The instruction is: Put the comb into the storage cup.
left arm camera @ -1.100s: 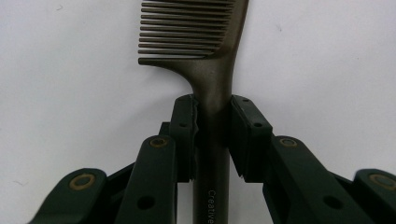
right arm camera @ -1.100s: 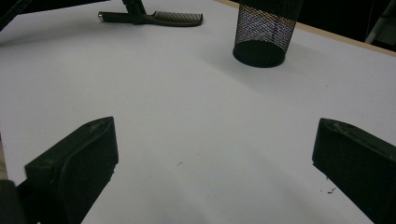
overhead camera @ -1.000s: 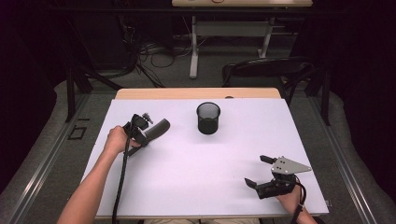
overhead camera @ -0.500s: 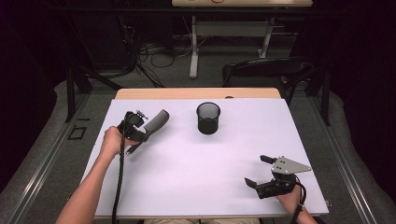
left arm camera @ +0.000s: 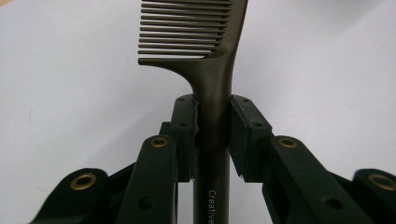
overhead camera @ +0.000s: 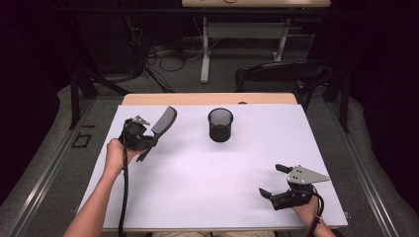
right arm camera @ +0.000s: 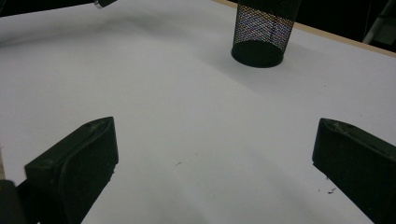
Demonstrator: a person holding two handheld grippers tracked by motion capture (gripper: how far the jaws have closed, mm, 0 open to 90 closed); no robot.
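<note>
A dark grey comb [overhead camera: 164, 120] is held above the left part of the white table, its toothed end pointing up and to the right. My left gripper [overhead camera: 148, 134] is shut on the comb's handle [left arm camera: 212, 121], both pads pressing its sides, with the teeth [left arm camera: 184, 28] beyond the jaws. A black mesh cup [overhead camera: 220, 125] stands upright at the middle back of the table, empty as far as I can see. My right gripper [overhead camera: 274, 180] rests near the front right edge, jaws wide apart with nothing between them; its own view faces the mesh cup [right arm camera: 265, 31].
White sheet covers the table [overhead camera: 207, 177], with a wooden strip [overhead camera: 207, 98] along the far edge. A dark chair [overhead camera: 284, 74] stands behind the table. A black cable [overhead camera: 123, 197] trails from the left gripper along the forearm.
My left gripper has risen and moved toward the back with the comb, which has tilted more upright. The right gripper has stayed put.
</note>
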